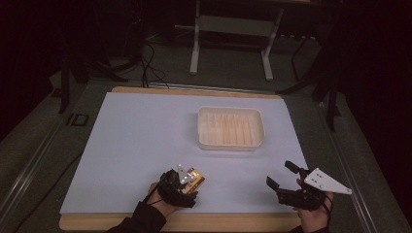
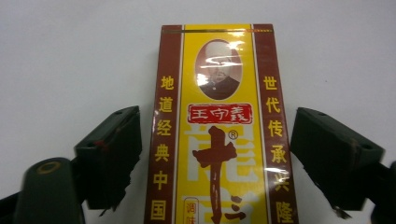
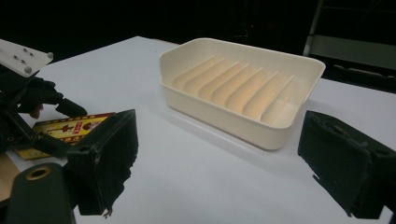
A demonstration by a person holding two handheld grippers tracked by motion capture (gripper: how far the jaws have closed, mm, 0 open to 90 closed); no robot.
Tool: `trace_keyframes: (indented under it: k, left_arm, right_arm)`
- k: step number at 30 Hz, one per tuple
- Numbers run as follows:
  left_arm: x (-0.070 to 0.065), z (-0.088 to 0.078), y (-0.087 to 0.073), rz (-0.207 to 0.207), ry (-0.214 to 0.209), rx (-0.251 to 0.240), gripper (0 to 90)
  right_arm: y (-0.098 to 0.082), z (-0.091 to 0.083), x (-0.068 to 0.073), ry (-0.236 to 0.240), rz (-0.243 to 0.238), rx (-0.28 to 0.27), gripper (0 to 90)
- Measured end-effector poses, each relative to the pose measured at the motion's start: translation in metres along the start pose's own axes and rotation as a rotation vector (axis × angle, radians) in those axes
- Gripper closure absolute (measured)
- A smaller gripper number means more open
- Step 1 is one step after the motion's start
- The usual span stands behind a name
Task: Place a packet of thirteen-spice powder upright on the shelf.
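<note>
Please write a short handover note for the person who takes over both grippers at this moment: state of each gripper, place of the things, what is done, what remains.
Left gripper: jaws either side of the yellow and red box, small gaps remain, no grip yet.
Right gripper: open, holds nothing, near the table's front right.
Box lies flat on the white mat, front left.
Cream ribbed tray sits mid-mat, nothing inside.
Done: left jaws placed around the box.
Left: close on the box, lift it; the tray is probably the goal.
</note>
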State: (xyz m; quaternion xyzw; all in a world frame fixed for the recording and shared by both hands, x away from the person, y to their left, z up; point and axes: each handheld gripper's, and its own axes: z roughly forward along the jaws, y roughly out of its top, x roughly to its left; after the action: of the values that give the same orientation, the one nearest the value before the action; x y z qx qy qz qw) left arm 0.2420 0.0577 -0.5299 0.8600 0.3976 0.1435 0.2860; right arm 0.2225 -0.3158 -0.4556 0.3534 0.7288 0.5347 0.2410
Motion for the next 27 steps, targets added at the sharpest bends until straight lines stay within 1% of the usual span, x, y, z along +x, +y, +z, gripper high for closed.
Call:
trace_keyframes:
  k: [1,2,3,5,6,7,11,16,20,23,27]
  left_arm:
    - [-0.001,0.001,0.000,0.000,0.002,-0.001,20.6]
    - [-0.003,0.002,0.000,0.019,0.005,0.009,23.1]
    - [-0.003,0.002,-0.001,0.018,0.016,0.009,23.0]
    - [-0.003,0.002,-0.001,0.024,0.014,0.010,24.8]
    - [-0.003,0.001,-0.001,0.018,0.023,0.003,27.8]
    - [-0.003,0.001,-0.001,0.018,0.023,0.003,31.0]
    - [0.000,0.000,-0.001,0.027,-0.006,0.000,32.0]
    - [0.001,0.000,-0.001,0.032,-0.016,0.001,32.5]
    - [0.002,-0.006,0.001,0.022,0.001,-0.039,32.8]
    - [0.004,-0.011,0.003,-0.001,0.002,-0.068,32.9]
    - [0.005,-0.019,0.006,-0.013,-0.002,-0.104,33.0]
  right_arm:
    - [0.000,0.000,0.000,0.001,0.001,0.000,12.0]
    - [0.000,0.000,0.000,0.001,0.002,0.001,12.1]
    - [0.000,0.000,0.000,0.000,0.001,0.003,12.0]
    - [0.000,0.001,0.000,0.001,0.003,0.005,12.1]
    - [0.000,0.001,0.000,0.000,0.003,0.005,12.1]
    - [0.000,0.001,0.000,0.000,0.003,0.005,12.1]
    - [0.000,0.001,0.000,0.000,0.003,0.009,12.1]
    - [0.000,0.001,0.000,-0.002,0.002,0.009,12.1]
    - [0.000,0.001,0.000,-0.001,0.002,0.011,12.1]
    - [0.000,0.001,-0.001,-0.002,0.002,0.011,12.1]
    - [-0.001,0.002,0.000,-0.002,0.002,0.016,12.2]
